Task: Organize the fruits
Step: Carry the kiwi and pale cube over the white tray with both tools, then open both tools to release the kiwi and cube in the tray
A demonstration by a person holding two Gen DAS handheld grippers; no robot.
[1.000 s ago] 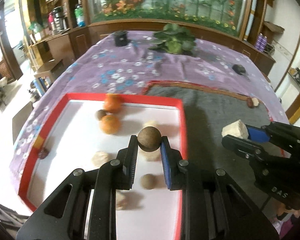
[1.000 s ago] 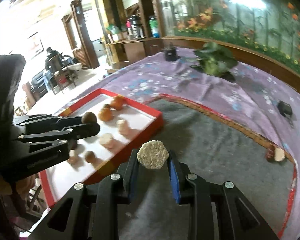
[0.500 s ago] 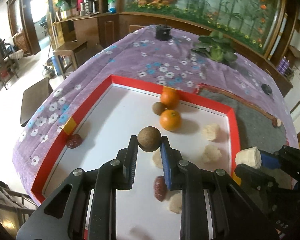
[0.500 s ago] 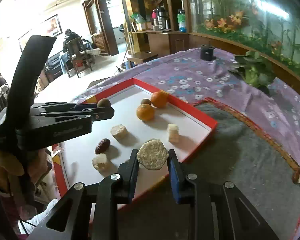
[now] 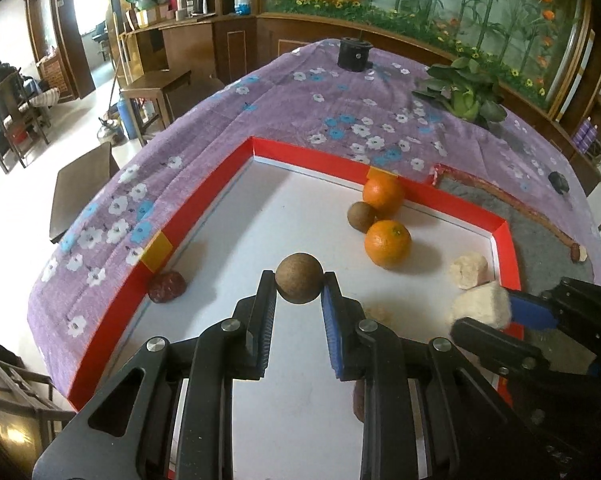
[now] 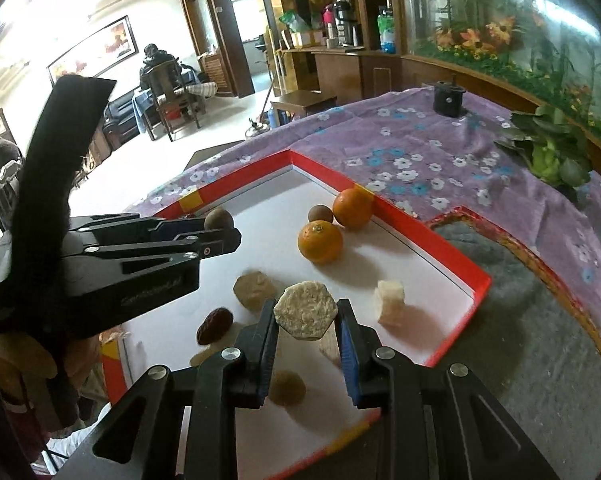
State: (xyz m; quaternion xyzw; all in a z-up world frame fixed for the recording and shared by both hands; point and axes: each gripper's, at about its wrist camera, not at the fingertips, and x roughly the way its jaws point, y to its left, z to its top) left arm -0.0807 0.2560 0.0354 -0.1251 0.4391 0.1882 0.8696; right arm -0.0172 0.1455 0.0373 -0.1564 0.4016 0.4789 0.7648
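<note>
My left gripper (image 5: 299,286) is shut on a round brown fruit (image 5: 299,282) and hangs over the white floor of the red-rimmed tray (image 5: 204,206). My right gripper (image 6: 306,316) is shut on a pale hexagonal chunk (image 6: 305,315) above the tray's near part. In the left wrist view the right gripper (image 5: 488,312) enters from the right with the pale chunk (image 5: 482,306). Two oranges (image 5: 387,243) (image 5: 382,194) and a small brown fruit (image 5: 361,216) lie at the tray's far side. A dark red date (image 5: 166,286) rests by the left rim.
Other pale chunks (image 6: 389,302) (image 6: 254,290) and a second date (image 6: 215,324) lie in the tray. A grey felt mat (image 6: 540,340) with a red border lies to the right on the purple flowered cloth (image 5: 340,108). A green plant (image 5: 462,96) and a black cup (image 5: 354,54) stand at the back.
Both grippers have moved left across the table, from the tray's right rim and the grey mat to over the tray. Each keeps its piece.
</note>
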